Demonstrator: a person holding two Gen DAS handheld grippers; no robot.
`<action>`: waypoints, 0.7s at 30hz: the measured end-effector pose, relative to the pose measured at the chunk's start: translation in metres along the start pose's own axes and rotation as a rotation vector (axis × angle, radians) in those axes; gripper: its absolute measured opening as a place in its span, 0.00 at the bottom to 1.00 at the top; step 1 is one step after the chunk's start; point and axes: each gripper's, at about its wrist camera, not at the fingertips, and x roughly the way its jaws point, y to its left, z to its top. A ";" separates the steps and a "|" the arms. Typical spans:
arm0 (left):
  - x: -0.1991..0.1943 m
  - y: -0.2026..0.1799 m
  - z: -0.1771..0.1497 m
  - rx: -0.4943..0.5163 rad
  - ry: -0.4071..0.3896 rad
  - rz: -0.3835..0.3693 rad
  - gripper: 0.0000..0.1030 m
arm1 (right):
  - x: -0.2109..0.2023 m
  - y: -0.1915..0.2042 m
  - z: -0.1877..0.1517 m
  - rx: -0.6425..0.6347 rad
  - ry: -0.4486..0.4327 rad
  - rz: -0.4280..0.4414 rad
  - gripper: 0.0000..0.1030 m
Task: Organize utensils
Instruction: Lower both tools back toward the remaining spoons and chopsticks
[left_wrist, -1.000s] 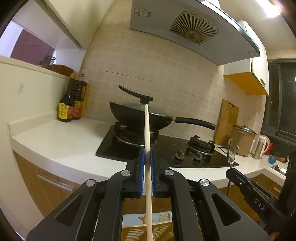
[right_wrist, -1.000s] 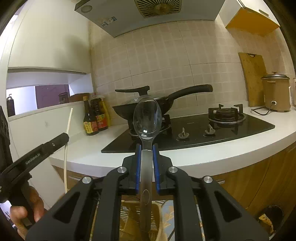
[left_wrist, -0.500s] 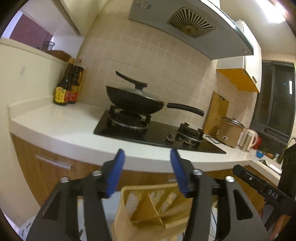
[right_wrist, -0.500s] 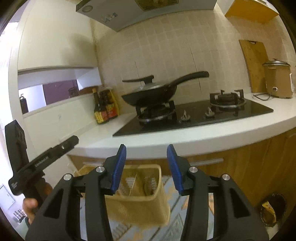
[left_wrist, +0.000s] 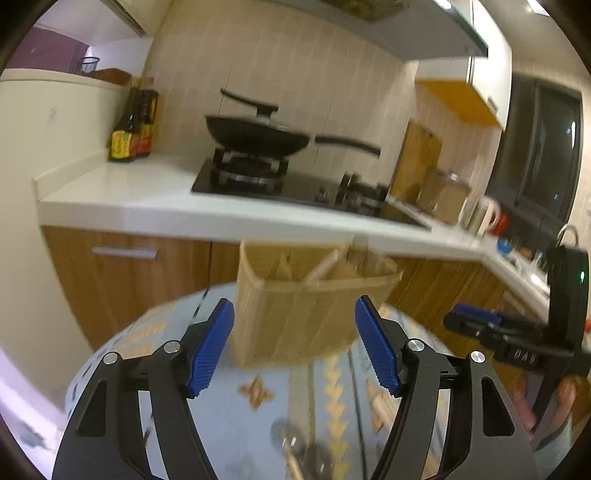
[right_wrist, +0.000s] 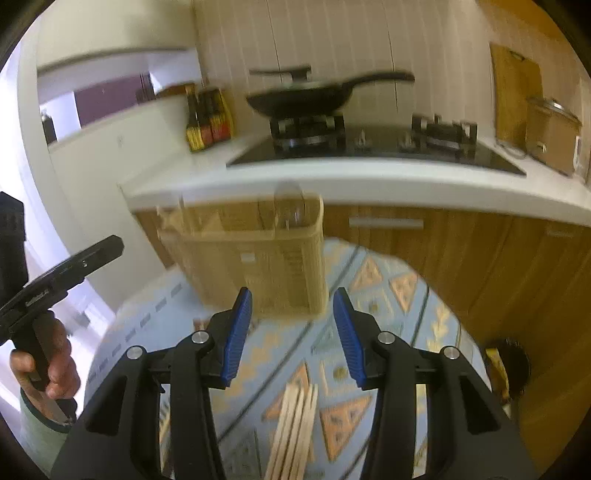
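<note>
Kitchen cabinets and a white counter run behind a round tabletop (right_wrist: 373, 295) covered in a blue patterned cloth. One tan utensil holder (left_wrist: 306, 306) stands on it, divided into compartments (how many I cannot tell through the blur). One wooden stick (left_wrist: 321, 267) leans inside it, and one spoon (right_wrist: 290, 206) stands in it. My left claw (left_wrist: 295, 345) is empty, its jaws opening. My right claw (right_wrist: 291, 334) is parted and empty, above a bundle of wooden chopsticks (right_wrist: 291, 432) lying on the cloth; their count is unclear.
</note>
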 end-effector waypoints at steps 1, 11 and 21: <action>-0.002 0.000 -0.007 0.004 0.023 0.005 0.64 | 0.001 0.000 -0.005 0.002 0.023 -0.007 0.41; 0.007 0.013 -0.057 -0.005 0.268 0.065 0.63 | 0.020 -0.006 -0.046 0.054 0.221 -0.015 0.41; 0.022 0.003 -0.099 0.031 0.450 -0.012 0.43 | 0.031 -0.009 -0.069 0.072 0.312 -0.044 0.36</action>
